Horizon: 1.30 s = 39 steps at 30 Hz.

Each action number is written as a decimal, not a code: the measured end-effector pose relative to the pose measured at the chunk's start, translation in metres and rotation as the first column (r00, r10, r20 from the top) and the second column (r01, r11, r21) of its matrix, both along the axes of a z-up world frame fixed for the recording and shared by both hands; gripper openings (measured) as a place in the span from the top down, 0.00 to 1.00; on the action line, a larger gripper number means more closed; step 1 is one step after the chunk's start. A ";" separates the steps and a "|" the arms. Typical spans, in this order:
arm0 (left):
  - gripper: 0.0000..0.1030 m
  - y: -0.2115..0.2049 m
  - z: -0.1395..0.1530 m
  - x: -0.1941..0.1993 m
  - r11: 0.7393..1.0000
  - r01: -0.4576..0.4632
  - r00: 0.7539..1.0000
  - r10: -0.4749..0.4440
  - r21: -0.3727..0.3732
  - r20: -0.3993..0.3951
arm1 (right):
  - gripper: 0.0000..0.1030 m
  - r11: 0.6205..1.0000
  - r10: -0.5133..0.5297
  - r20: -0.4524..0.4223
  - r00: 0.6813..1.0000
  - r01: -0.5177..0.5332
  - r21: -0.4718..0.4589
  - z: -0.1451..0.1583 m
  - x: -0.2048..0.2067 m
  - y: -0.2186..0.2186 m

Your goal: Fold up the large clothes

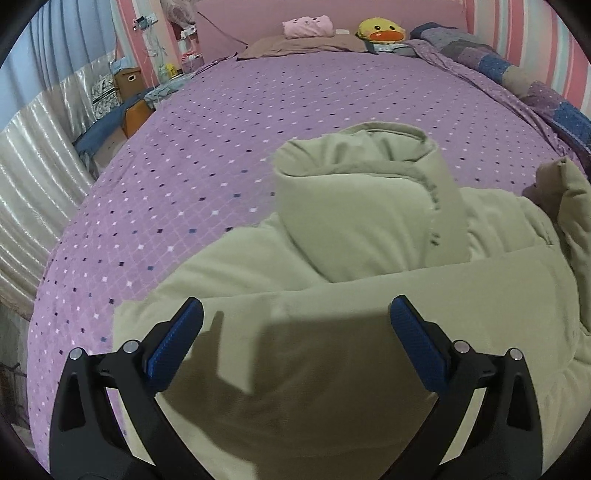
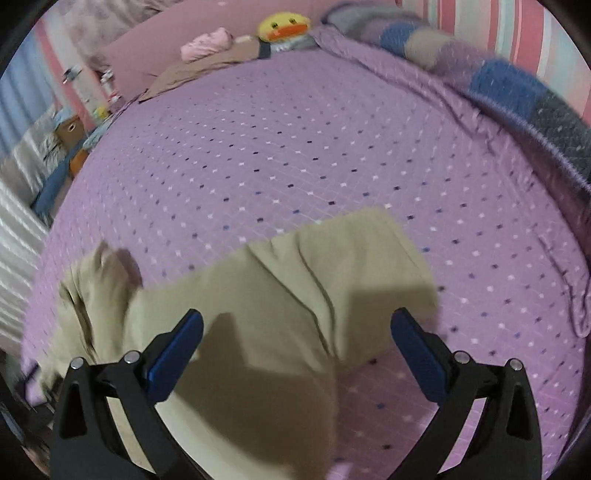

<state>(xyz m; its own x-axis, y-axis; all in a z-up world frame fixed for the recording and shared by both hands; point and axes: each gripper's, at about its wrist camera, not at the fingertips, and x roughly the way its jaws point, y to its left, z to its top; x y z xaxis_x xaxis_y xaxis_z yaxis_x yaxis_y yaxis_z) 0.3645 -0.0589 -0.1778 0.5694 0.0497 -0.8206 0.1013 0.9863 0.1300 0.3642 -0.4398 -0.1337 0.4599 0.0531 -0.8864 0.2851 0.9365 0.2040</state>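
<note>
A large pale olive padded garment [image 1: 332,350] lies on the purple dotted bedspread [image 1: 221,147] at the near end of the bed. One puffy sleeve [image 1: 362,206] is folded over and stands up on top of it. My left gripper [image 1: 295,328] is open and empty, hovering over the garment's near part. In the right wrist view the same garment [image 2: 277,314] lies flat with a squared far edge. My right gripper [image 2: 295,339] is open and empty above the garment's right side. The right view is blurred.
A pink plush [image 1: 308,26] and a yellow duck plush [image 1: 382,30] sit by a brown pillow [image 1: 303,46] at the headboard. A patchwork quilt [image 1: 517,74] is bunched along the right edge. Boxes [image 1: 127,79] and curtains [image 1: 40,177] stand left of the bed.
</note>
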 end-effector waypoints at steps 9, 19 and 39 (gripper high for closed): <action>0.03 0.020 0.011 0.001 0.999 0.002 1.000 -0.002 0.044 -0.009 | 0.02 0.982 -0.165 -0.397 0.903 0.114 -0.149 -0.068 0.115 0.012; 0.03 0.028 0.004 -0.016 0.999 0.033 0.999 -0.032 0.034 -0.016 | 0.70 0.985 -0.107 -0.337 0.935 0.146 0.093 -0.069 0.042 -0.027; 0.03 0.043 0.057 -0.072 0.999 0.016 0.998 -0.018 0.039 0.063 | 0.33 0.874 -0.486 -0.128 0.865 0.477 -0.092 0.033 -0.111 -0.152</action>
<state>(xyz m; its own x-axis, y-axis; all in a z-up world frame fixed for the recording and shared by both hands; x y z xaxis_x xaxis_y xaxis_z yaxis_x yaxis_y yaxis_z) 0.2929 -0.0161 -0.1208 0.6215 0.0702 -0.7803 0.1082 0.9787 0.1742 0.2536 -0.5914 -0.1006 0.2842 -0.1936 -0.9390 0.7256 0.6836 0.0787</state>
